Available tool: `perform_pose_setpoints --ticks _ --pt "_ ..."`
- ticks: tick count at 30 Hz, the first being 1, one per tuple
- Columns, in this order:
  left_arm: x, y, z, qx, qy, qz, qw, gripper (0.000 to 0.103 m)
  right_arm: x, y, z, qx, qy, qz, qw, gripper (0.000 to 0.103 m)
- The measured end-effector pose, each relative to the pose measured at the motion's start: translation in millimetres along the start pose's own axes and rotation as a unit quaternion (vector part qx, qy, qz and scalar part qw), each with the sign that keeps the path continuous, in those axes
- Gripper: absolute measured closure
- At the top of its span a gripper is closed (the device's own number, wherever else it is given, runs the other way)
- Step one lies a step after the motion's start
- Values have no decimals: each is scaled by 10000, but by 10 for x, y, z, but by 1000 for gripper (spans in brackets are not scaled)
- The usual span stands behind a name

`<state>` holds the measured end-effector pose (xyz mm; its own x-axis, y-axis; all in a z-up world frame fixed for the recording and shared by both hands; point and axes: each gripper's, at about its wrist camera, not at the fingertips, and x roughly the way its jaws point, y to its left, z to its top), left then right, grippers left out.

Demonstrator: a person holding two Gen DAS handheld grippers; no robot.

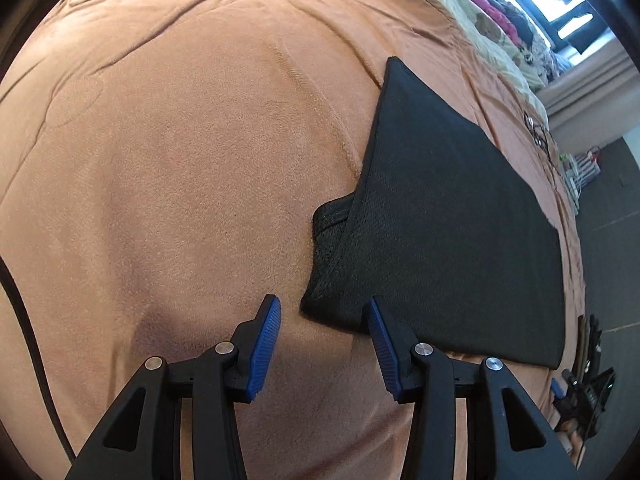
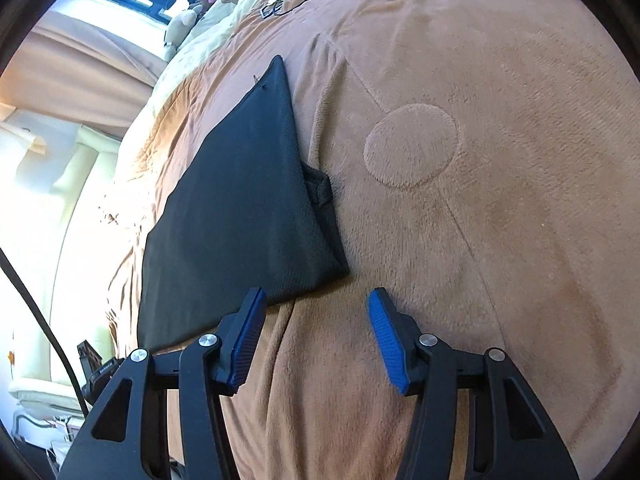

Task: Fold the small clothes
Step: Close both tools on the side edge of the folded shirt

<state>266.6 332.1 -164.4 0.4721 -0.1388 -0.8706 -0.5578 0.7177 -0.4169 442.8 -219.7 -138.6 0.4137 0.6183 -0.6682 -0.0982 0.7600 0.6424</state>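
Black folded garment [image 1: 460,216] lies flat on the orange blanket [image 1: 180,180]; left tongs [image 1: 324,316] and right tongs [image 2: 316,308] gape apart, holding nothing.

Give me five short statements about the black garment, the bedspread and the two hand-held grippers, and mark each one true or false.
1. The black garment lies on an orange-brown bedspread. True.
2. The left hand-held gripper is clamped on the garment. False: its jaws stand open and hold nothing; in the left wrist view its right-side finger overlaps the near edge of the cloth.
3. The right hand-held gripper is open. True.
4. The garment is white. False: it is black.
5. A round shape is pressed into the bedspread beside the garment. True.
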Motion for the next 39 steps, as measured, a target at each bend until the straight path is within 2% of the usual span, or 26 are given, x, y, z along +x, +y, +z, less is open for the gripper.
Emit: perform_pose_setpoints --ticks 3,10,13,18,20,22,23,25,27,32,39 --pt "24 26 11 -252 -5 -261 9993 56 36 7 -10 49 -96 51 9999 52" --pt "79 15 69 -425 -156 -346 9984 57 122 -50 -56 353 -401 259 9982 55" --pt "75 82 87 -577 -216 -400 9973 64 149 -56 -93 434 -494 205 9976 63" --pt "48 157 30 -635 -233 -541 9962 69 126 -41 -167 398 -546 199 9975 88" --pt "31 163 -7 -592 -236 -524 9966 74 111 -42 -180 382 -547 246 9975 93" --pt "21 158 -15 -517 -247 -406 9975 87 75 -43 -177 334 -561 256 9975 98" --pt "16 169 -17 -526 -255 -414 9974 90 47 -32 -174 298 -577 271 9975 100" --pt "1 179 -8 -570 -265 -490 9968 95 4 20 -171 189 -636 294 9974 100" --pt "-27 145 -2 -496 -308 -464 9972 96 -47 94 -160 22 -718 271 9970 101" --pt "-201 61 -3 -340 -501 -503 9969 97 -166 204 -144 -166 -818 295 9961 101" --pt "-350 46 -70 -221 -527 -530 9970 97 -248 222 -205 -268 -763 346 9961 101"
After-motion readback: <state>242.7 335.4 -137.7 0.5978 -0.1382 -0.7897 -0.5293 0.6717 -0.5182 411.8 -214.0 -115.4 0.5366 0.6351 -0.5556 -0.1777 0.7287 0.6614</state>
